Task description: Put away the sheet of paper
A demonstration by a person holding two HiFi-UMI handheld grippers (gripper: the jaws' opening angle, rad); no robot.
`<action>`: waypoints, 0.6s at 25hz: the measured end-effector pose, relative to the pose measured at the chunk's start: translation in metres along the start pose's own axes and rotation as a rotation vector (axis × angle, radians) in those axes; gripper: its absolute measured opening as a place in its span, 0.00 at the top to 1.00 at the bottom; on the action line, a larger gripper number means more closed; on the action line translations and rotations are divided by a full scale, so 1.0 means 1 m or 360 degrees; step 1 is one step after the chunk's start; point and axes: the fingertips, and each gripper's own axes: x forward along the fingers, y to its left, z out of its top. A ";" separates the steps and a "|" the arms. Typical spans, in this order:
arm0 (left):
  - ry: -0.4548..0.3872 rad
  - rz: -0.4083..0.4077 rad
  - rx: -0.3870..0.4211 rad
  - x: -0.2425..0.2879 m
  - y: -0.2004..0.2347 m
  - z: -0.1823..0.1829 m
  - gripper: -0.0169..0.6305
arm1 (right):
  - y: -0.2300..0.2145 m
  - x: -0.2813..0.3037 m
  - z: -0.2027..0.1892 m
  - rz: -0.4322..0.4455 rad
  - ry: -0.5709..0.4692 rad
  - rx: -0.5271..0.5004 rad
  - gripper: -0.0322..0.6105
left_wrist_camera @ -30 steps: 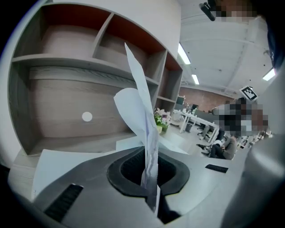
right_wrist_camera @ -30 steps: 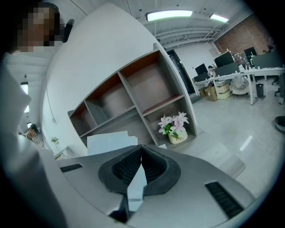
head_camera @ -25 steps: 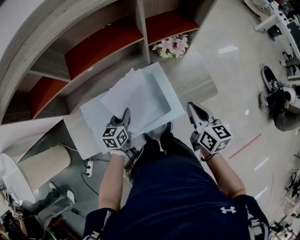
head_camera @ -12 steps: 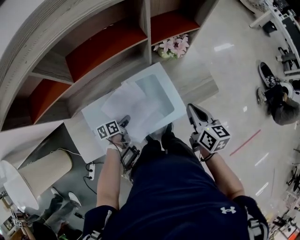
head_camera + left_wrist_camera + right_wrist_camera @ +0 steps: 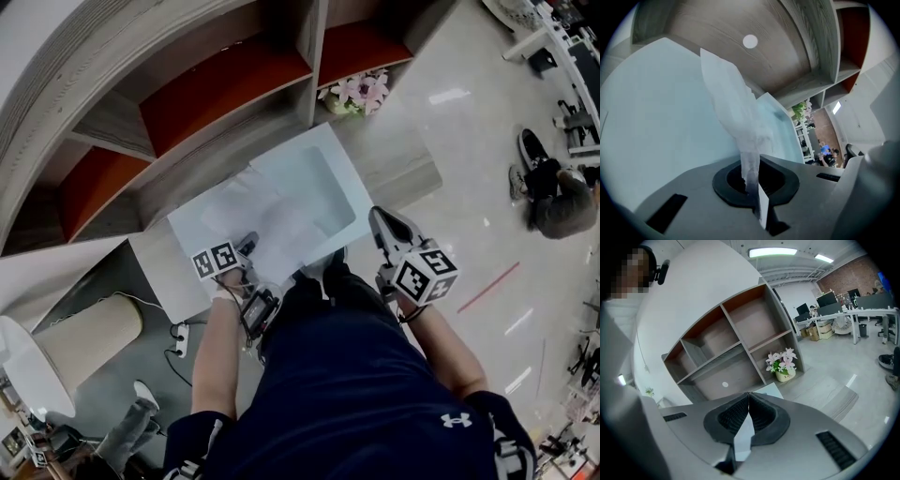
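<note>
Grey-wood shelving with red-backed compartments (image 5: 187,103) fills the head view's upper left. Below it a pale blue shallow rectangular tray (image 5: 349,192) sits on a low wooden bench (image 5: 403,164). On the tray lies the crumpled white sheet of paper (image 5: 258,211), its near edge clamped in the left gripper (image 5: 251,246) (only that gripper's own view shows the pinch). The right gripper (image 5: 382,223), jaws together on nothing, hovers off the tray's lower right edge, with open glossy floor (image 5: 487,141) to the right.
</note>
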 end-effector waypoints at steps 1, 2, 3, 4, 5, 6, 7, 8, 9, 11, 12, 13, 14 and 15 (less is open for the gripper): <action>0.0012 -0.0013 0.0044 0.003 -0.004 0.001 0.95 | 0.000 0.000 0.000 -0.0001 0.0000 0.0003 0.93; 0.0024 -0.0029 0.0080 0.006 -0.007 0.003 0.95 | 0.000 0.001 0.000 -0.0004 -0.0001 0.0006 0.93; 0.0036 -0.0044 0.0103 0.010 -0.011 0.004 0.95 | -0.001 0.000 0.000 -0.0009 -0.0003 0.0011 0.93; 0.0047 -0.0056 0.0115 0.013 -0.014 0.005 0.95 | -0.003 0.000 0.000 -0.0016 -0.0005 0.0016 0.93; 0.0056 -0.0062 0.0120 0.018 -0.016 0.006 0.95 | -0.004 -0.002 -0.001 -0.0025 -0.0008 0.0022 0.93; 0.0064 -0.0065 0.0120 0.022 -0.018 0.007 0.95 | -0.007 -0.003 -0.001 -0.0035 -0.0012 0.0029 0.93; 0.0071 -0.0067 0.0118 0.026 -0.020 0.008 0.95 | -0.009 -0.005 -0.002 -0.0047 -0.0015 0.0037 0.93; 0.0077 -0.0073 0.0115 0.030 -0.022 0.009 0.95 | -0.013 -0.008 -0.002 -0.0060 -0.0018 0.0045 0.93; 0.0083 -0.0080 0.0112 0.034 -0.025 0.010 0.95 | -0.016 -0.010 -0.003 -0.0075 -0.0021 0.0053 0.93; 0.0100 -0.0090 0.0112 0.043 -0.031 0.011 0.95 | -0.022 -0.016 -0.004 -0.0105 -0.0029 0.0069 0.93; 0.0111 -0.0091 0.0118 0.046 -0.033 0.011 0.95 | -0.025 -0.019 -0.004 -0.0119 -0.0034 0.0077 0.93; 0.0122 -0.0091 0.0124 0.050 -0.035 0.011 0.95 | -0.028 -0.021 -0.004 -0.0131 -0.0039 0.0084 0.93; 0.0130 -0.0092 0.0128 0.053 -0.037 0.011 0.95 | -0.031 -0.024 -0.005 -0.0143 -0.0043 0.0092 0.93; 0.0136 -0.0094 0.0126 0.057 -0.040 0.011 0.95 | -0.033 -0.026 -0.006 -0.0155 -0.0047 0.0100 0.93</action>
